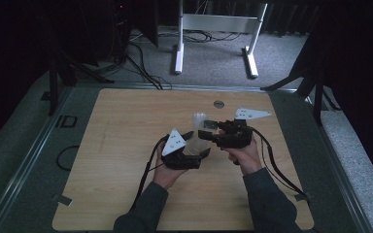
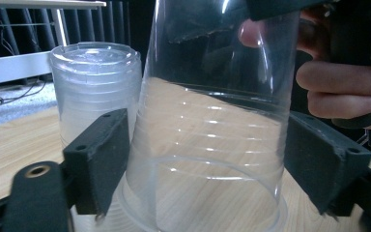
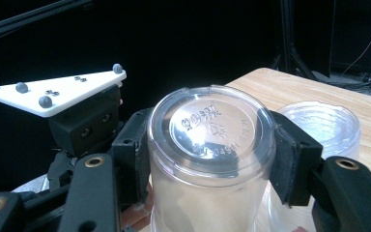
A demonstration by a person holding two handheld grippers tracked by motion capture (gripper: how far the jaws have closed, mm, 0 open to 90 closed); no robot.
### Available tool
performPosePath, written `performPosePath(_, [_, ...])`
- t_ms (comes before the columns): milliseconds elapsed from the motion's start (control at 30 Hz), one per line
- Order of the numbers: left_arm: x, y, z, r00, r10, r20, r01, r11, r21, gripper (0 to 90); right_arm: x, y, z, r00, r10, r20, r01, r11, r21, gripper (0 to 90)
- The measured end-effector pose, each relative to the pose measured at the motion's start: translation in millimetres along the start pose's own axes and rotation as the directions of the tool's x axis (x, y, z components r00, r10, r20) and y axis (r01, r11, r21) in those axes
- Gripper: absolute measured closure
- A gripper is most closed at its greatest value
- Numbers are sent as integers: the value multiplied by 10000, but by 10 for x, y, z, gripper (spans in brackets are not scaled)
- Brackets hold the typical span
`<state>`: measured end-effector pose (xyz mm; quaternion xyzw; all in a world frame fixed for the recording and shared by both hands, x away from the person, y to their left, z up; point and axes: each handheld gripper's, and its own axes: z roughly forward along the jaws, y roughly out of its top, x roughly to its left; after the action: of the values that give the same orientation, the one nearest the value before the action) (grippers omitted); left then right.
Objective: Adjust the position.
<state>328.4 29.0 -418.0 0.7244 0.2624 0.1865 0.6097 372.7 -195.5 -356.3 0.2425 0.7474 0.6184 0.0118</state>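
Note:
A clear plastic cup (image 2: 207,135) stands upside down on the wooden table (image 1: 121,160), and it looks like the top of a nested stack. My right gripper (image 3: 212,157) is shut on its upturned base (image 3: 212,125), with a pad on either side. My left gripper (image 2: 212,164) reaches around the wider lower part, both pads lying against the wall near the rim. In the high view the two grippers meet at the cup (image 1: 194,142) in the middle of the table. A second upside-down stack of clear cups (image 2: 94,87) stands just behind it.
A person's right hand (image 2: 343,87) holds the right gripper close above the cup. The left gripper's white plate (image 3: 53,92) is just beyond the cup. A round grommet (image 1: 218,104) sits near the table's far edge. A white desk frame (image 1: 216,22) and cables lie on the floor beyond.

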Motion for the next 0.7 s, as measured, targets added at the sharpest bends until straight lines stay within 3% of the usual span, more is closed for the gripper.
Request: performPosePath(700, [3,-12,5,10000,39,-17,-38,10000,47,262,-5,2,4,9999,87,-140,-88,9999,-75,411])
